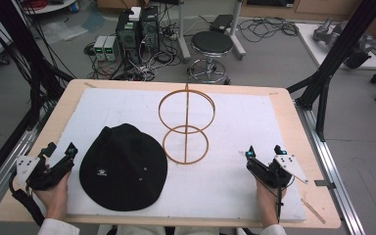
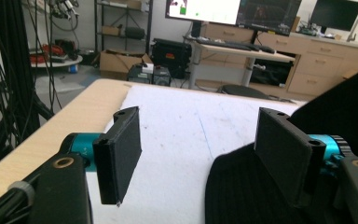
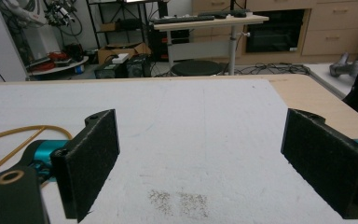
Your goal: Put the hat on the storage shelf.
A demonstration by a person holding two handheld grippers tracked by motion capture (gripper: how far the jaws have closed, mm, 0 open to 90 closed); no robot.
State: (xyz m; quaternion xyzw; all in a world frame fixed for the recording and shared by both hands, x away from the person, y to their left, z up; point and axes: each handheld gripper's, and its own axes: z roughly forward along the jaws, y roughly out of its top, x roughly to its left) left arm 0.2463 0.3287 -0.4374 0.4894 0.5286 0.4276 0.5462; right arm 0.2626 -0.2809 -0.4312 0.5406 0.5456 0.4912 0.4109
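The black hat [image 1: 123, 168] lies flat on the white mat [image 1: 235, 127] on the tabletop [image 1: 78, 105], just at 3 o'clock of the left gripper [image 1: 60, 152]. The wire stand [image 1: 186, 125] is at its 1 o'clock. The right gripper [image 1: 264, 152] rests near the mat's 4 o'clock. Both grippers' fingers are wide apart, holding nothing.

My black hat [image 2: 307, 154] runs off the right and bottom edges of the left gripper view, and my own jaw covers part of it. In the right gripper view the wire stand [image 3: 9, 137] is cut by the left edge and partly hidden behind my jaw. From above, the small white mark [image 1: 102, 172] on the hat is too tiny to read.
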